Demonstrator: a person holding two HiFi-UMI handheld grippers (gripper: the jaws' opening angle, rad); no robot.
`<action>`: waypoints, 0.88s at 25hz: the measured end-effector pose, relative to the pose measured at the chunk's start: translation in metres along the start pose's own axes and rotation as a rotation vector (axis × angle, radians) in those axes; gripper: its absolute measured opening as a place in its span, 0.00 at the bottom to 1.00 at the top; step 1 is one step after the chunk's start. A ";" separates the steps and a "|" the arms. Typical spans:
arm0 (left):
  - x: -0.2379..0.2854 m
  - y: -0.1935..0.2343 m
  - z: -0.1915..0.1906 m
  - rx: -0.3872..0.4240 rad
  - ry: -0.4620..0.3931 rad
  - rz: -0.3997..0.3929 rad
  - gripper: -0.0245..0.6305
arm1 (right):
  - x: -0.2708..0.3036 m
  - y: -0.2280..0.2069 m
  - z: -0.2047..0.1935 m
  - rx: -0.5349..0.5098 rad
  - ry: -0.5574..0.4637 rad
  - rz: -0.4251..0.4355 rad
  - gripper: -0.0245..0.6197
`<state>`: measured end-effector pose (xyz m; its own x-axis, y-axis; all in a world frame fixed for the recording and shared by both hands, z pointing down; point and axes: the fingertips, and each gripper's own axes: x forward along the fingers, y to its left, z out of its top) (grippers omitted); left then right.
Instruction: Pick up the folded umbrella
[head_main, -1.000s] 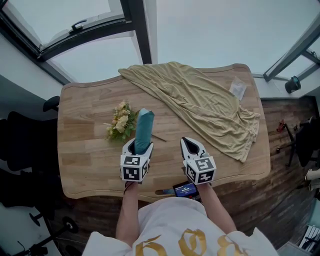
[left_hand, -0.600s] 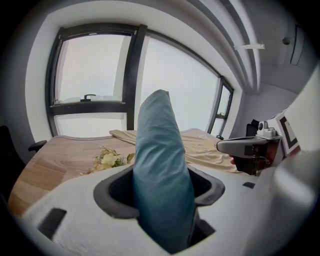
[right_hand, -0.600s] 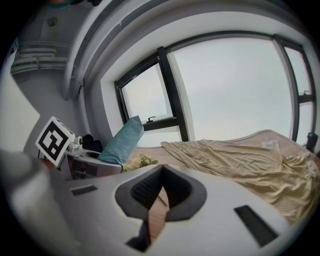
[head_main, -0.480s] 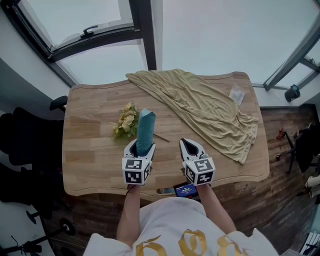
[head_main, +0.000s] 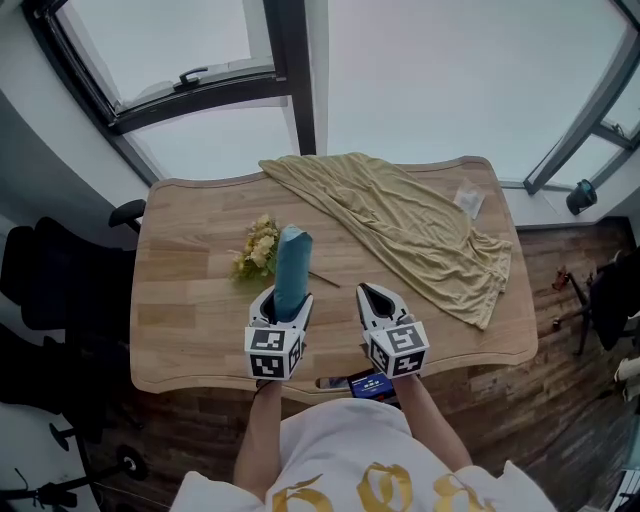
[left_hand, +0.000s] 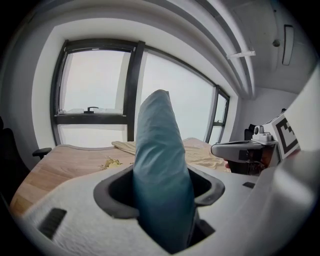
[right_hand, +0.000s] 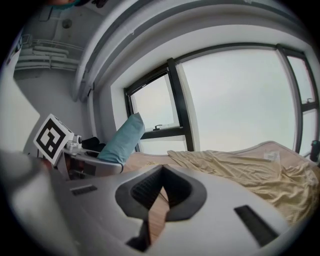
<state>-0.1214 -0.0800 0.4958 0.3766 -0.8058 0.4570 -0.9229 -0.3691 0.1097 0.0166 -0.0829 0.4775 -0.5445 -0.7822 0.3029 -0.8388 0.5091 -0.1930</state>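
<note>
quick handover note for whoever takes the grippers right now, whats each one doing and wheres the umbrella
Left gripper: jaws shut on the teal folded umbrella near one end; the rest sticks out past the jaws, tilted upward.
Right gripper: jaws shut, empty, level with the left one over the near side of the wooden table.
The umbrella looks clear of the table. The flowers and yellow cloth lie on it.
Done: the pick-up.
Left: probably just keep the grip firm, since only one end is held.
</note>
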 end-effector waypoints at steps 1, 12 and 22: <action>-0.004 -0.001 0.002 0.001 -0.013 0.001 0.48 | -0.002 0.002 0.002 -0.005 -0.007 0.003 0.05; -0.040 -0.018 0.022 -0.010 -0.120 -0.032 0.48 | -0.026 0.029 0.017 -0.022 -0.063 0.025 0.05; -0.053 -0.020 0.025 -0.022 -0.142 -0.033 0.48 | -0.033 0.033 0.018 -0.038 -0.069 0.018 0.05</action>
<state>-0.1208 -0.0409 0.4475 0.4133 -0.8513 0.3232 -0.9106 -0.3879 0.1428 0.0065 -0.0467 0.4440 -0.5595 -0.7949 0.2348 -0.8288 0.5357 -0.1615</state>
